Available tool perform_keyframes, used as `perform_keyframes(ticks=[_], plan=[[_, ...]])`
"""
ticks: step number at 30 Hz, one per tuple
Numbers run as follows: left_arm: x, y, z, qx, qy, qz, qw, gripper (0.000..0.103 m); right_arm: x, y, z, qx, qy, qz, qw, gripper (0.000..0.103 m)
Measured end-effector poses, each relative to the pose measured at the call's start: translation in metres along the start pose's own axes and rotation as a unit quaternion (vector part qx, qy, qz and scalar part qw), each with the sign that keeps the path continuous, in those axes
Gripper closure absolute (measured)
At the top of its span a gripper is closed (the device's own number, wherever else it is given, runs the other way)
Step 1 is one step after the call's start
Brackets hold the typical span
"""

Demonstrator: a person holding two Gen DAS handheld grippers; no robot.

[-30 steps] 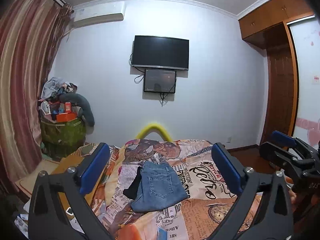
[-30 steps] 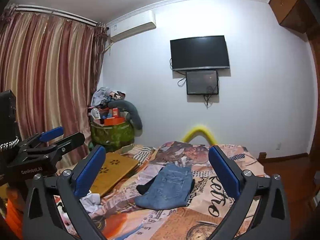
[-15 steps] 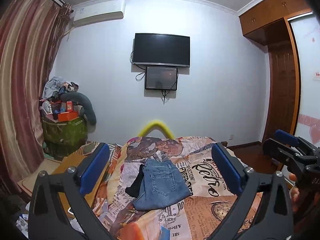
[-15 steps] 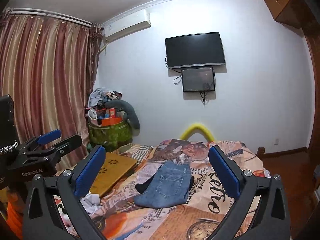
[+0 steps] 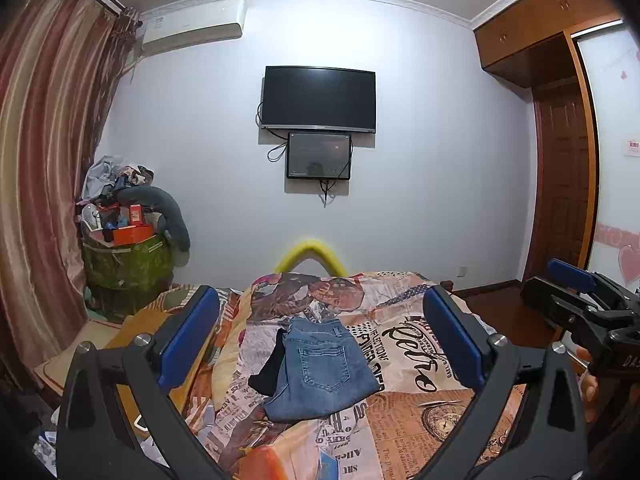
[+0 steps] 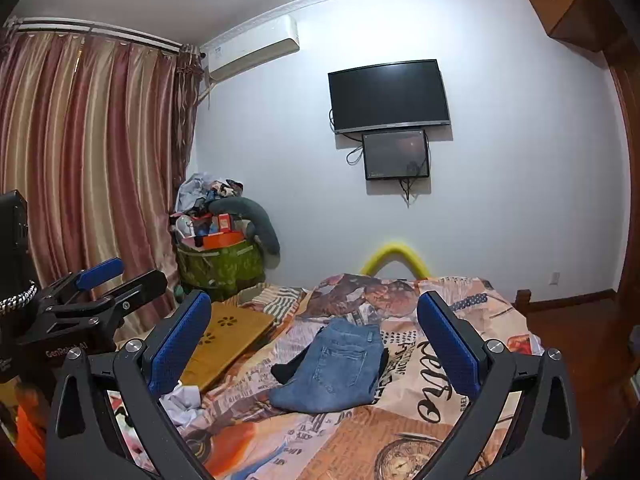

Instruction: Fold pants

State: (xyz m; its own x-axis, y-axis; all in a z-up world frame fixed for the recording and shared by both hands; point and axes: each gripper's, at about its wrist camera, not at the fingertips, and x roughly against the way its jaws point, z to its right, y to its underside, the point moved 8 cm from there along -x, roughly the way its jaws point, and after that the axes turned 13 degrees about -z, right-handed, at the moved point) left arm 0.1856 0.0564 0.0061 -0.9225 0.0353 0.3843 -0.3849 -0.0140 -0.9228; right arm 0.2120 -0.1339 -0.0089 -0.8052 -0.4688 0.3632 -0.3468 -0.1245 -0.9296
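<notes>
Blue jeans (image 5: 320,368) (image 6: 336,368) lie folded into a compact rectangle on the bed, back pocket up, with a dark garment (image 5: 269,368) poking out from under their left edge. My left gripper (image 5: 320,340) is open and held above the bed, well back from the jeans, with nothing between its blue pads. My right gripper (image 6: 314,342) is likewise open and empty, raised at a similar distance. In the left wrist view the right gripper (image 5: 580,304) shows at the right edge; in the right wrist view the left gripper (image 6: 96,296) shows at the left.
The bed carries a newspaper-print cover (image 5: 420,420). A wooden board (image 6: 228,336) lies on its left side, with white cloth (image 6: 182,400) near it. A green bin heaped with clutter (image 5: 124,256) stands by the curtain (image 6: 80,160). A yellow foam arc (image 5: 310,254) rises behind the bed.
Both grippers have pulled back and tipped slightly up, so the folded jeans sit a bit lower and farther off. The jeans have not moved; both grippers stayed open.
</notes>
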Motion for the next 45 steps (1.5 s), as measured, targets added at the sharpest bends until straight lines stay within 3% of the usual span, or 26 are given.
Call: perform_keyframes(ticks=[45], plan=[[-0.011,0.005,0.005,-0.021,0.028,-0.013,0.9993,0.0,0.002,0.002,-0.001,-0.011,0.006,-0.012,1.0,0.001]])
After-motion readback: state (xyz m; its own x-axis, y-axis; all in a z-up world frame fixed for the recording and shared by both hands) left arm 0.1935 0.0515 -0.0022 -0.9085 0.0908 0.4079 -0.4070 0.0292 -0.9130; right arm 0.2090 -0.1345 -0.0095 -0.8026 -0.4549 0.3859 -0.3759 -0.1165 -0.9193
